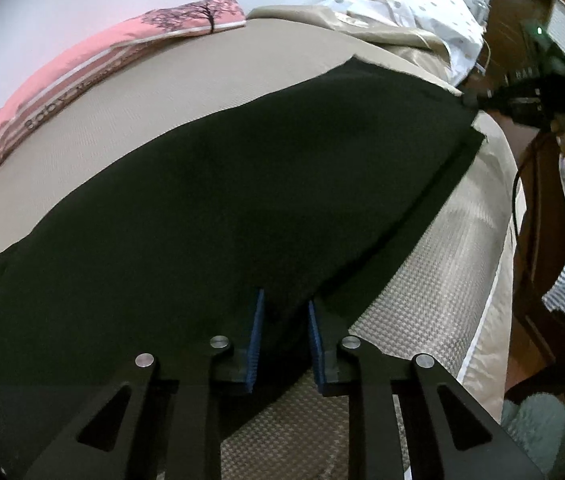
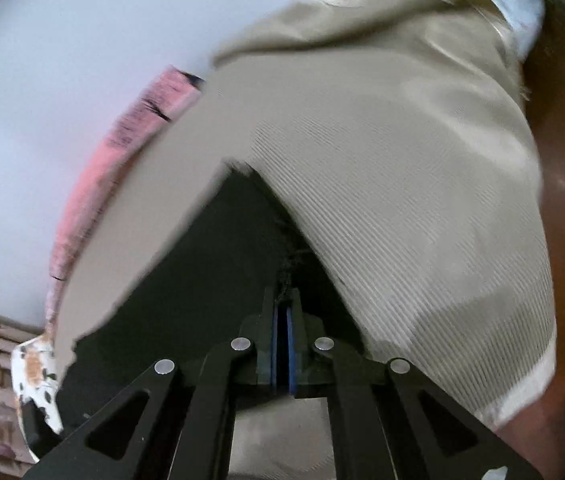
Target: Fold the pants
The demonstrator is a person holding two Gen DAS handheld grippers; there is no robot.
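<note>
The black pants (image 1: 222,184) lie spread across my bed (image 1: 422,264), running from 8 o'clock up toward 2 o'clock in the left wrist view. My left hand-held gripper (image 1: 284,336) has its blue-padded fingers (image 1: 257,332) spread, with the near edge of the pants between them. My right hand-held gripper (image 2: 282,344) is pressed together, pinching the far corner of the pants (image 2: 210,264); from the left it shows at 2 o'clock (image 1: 478,98). A pink bedspread (image 1: 94,64) lies at 10 o'clock, a dotted white sheet (image 1: 414,0) at 1 o'clock.
</note>
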